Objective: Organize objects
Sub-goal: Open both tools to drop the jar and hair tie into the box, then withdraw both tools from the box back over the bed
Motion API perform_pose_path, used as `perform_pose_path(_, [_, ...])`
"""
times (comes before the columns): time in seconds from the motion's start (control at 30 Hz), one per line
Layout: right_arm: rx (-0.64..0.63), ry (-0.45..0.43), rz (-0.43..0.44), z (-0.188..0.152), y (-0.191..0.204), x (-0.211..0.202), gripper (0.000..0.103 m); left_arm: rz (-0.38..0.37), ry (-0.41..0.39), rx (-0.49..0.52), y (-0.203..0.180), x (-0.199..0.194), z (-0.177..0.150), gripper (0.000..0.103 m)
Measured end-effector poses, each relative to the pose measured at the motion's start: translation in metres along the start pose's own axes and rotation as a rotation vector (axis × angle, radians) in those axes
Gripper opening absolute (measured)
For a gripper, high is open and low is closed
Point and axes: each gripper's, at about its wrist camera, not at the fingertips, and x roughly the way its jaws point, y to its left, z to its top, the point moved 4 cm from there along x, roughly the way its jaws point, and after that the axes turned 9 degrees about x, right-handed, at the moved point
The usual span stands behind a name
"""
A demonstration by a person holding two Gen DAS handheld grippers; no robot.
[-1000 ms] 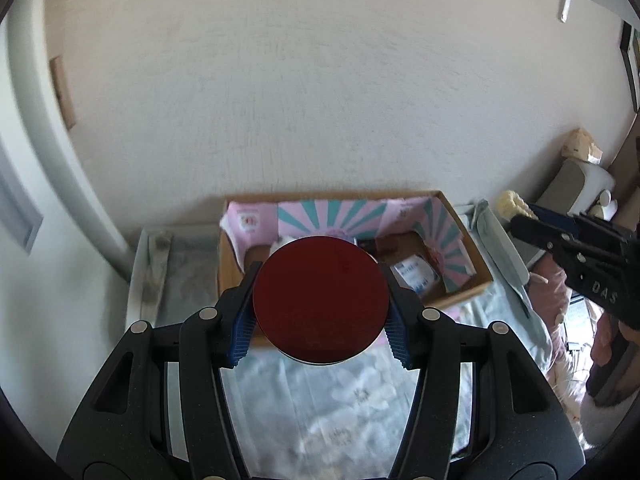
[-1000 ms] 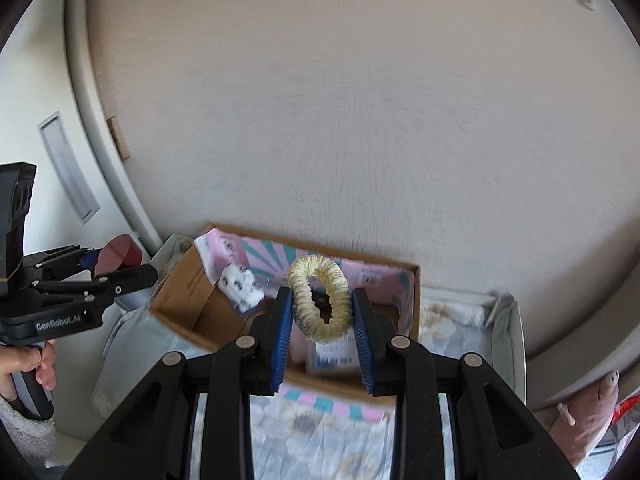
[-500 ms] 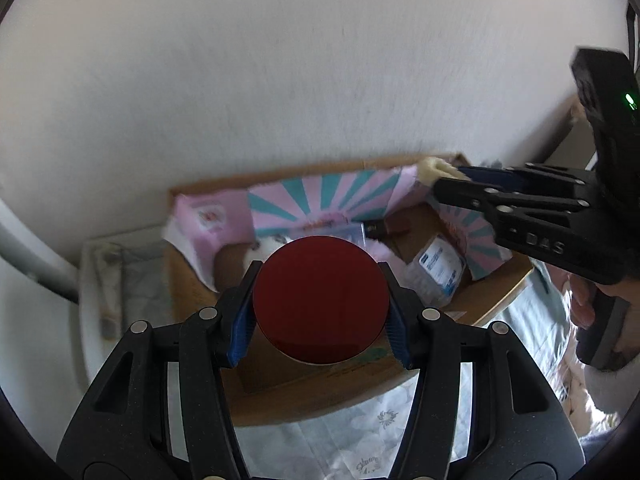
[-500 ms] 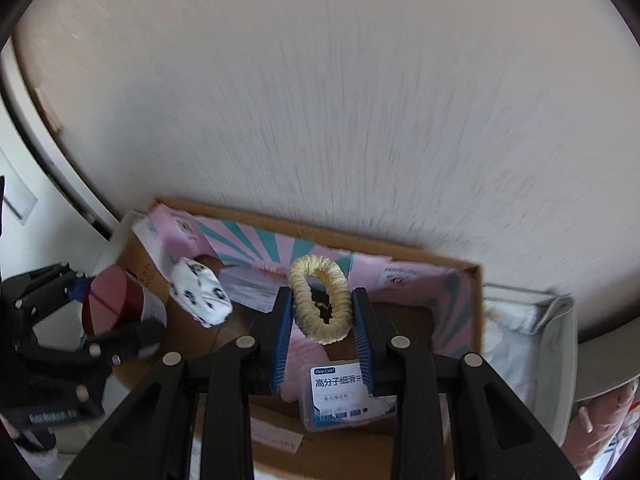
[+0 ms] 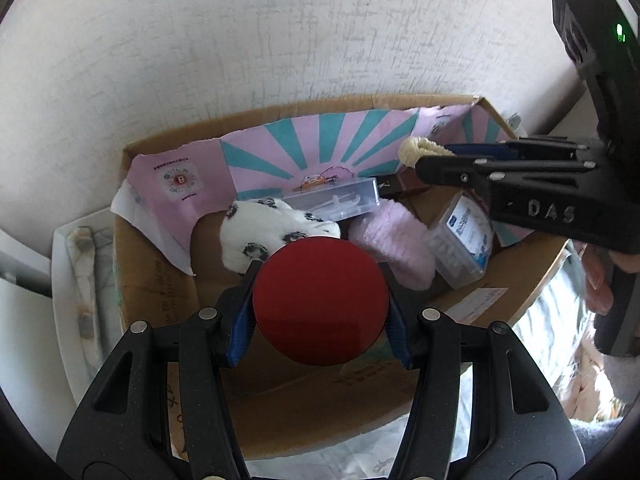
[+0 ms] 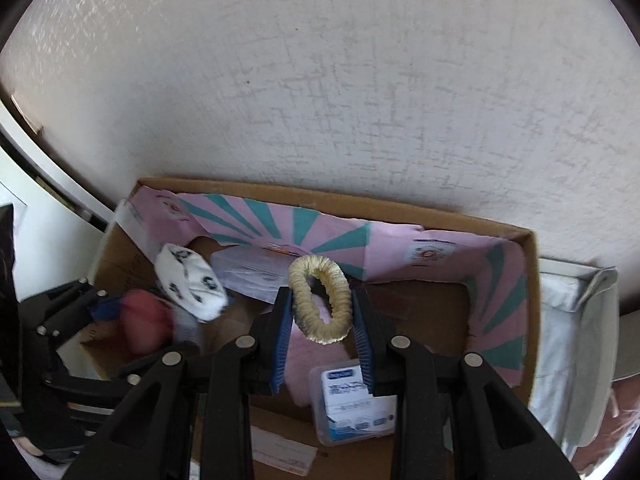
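My left gripper is shut on a round red-lidded jar and holds it over the front left of an open cardboard box. My right gripper is shut on a cream scrunchie and holds it above the middle of the box. The right gripper also shows in the left wrist view, with the scrunchie at its tip. The left gripper and its jar show blurred in the right wrist view.
Inside the box lie a white spotted sock ball, a clear plastic case, a fluffy pink item and a floss-pick box. A pink and teal paper lines the box wall. The box stands on bedding against a white wall.
Both grippers have moved forward and down over the box, each still holding its object. The box now fills both views.
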Motion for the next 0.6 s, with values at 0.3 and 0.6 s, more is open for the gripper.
perform_pose_path(0.3, [0.064, 0.048, -0.022, -0.005, -0.006, 0.009, 0.101, 0.014, 0.007, -0.003, 0.005, 0.001, 0.001, 0.103])
perform_pose_path(0.6, [0.083, 0.013, -0.062, -0.013, -0.008, -0.002, 0.101, 0.0, 0.012, 0.017, 0.002, 0.004, -0.006, 0.103])
